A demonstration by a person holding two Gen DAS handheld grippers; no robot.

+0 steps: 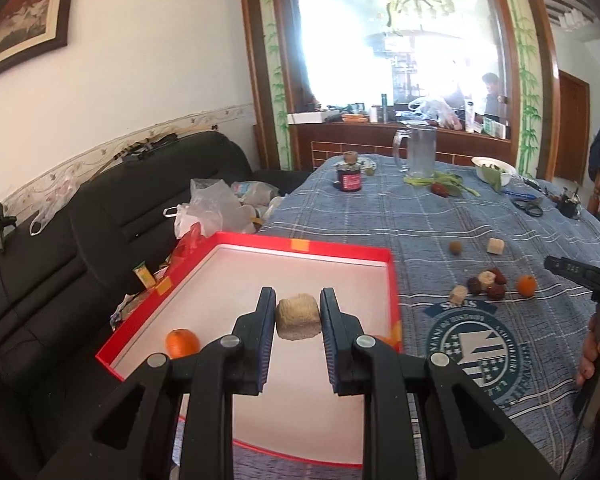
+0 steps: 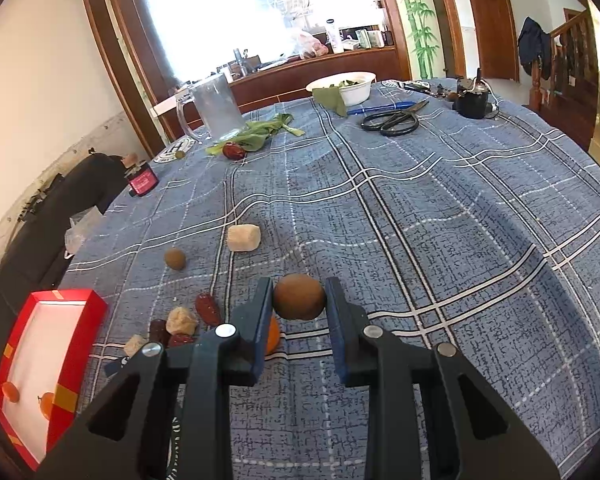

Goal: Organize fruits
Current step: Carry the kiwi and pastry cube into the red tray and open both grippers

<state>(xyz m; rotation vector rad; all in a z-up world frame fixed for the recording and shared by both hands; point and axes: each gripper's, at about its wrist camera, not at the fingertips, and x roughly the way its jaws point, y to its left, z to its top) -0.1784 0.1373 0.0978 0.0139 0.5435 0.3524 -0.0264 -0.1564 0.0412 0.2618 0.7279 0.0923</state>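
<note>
The left gripper (image 1: pixel 298 314) has its jaws clenched on a pale, fibrous beige chunk (image 1: pixel 298 317) and holds it over the white floor of the red tray (image 1: pixel 342 249), where one tangerine (image 1: pixel 181 343) already lies near the left wall and a second orange fruit peeps out behind the right finger. The right gripper (image 2: pixel 299 300) has its jaws closed on a round brown fruit (image 2: pixel 299 297) above the blue plaid cloth of the counter (image 2: pixel 440 216), with another tangerine (image 2: pixel 272 335) half hidden just beneath its left finger. The chunk looks crumbly, so too hard a squeeze might break it, and letting go from a height could send it rolling into the tangerine. The brown fruit is smooth and round and seems held only by its sides; a quick swing towards the tray could let it slip out. The loose cluster of red dates (image 2: pixel 207 309) and beige pieces beside the right gripper could also be knocked about on the way. As for writing, a circular emblem (image 1: pixel 474 350) is printed on the cloth, but its ring of letters is too distorted to read, and the label on the dark red jar (image 1: pixel 349 179) is likewise illegible.
</note>
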